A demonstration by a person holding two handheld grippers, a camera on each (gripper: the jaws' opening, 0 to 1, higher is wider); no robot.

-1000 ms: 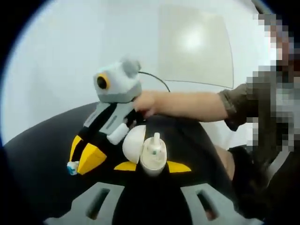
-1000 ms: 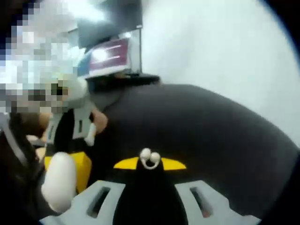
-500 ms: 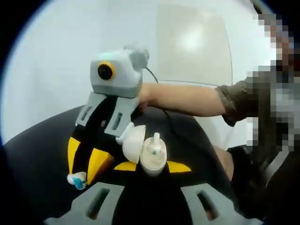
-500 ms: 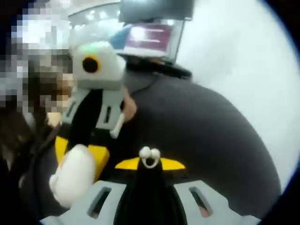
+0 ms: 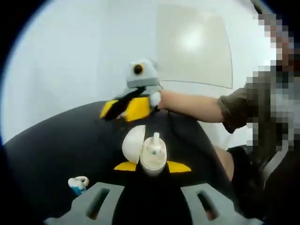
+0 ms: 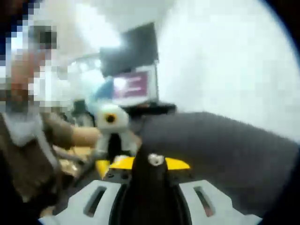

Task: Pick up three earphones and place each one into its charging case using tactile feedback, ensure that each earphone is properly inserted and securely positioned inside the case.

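The left gripper (image 5: 153,165) grips the open case (image 5: 146,151) (an earphone (image 5: 78,183) lies on the table (image 5: 56,150) nearby), the right gripper (image 6: 154,161) pinches another earphone (image 6: 155,160), which I judge needs aligning for insertion.

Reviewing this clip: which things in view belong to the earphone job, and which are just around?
Job:
open white charging case clamped in the left gripper
white earphone pinched in the right gripper
white and blue earphone lying on the black table

Around:
monitor
pale wall panel
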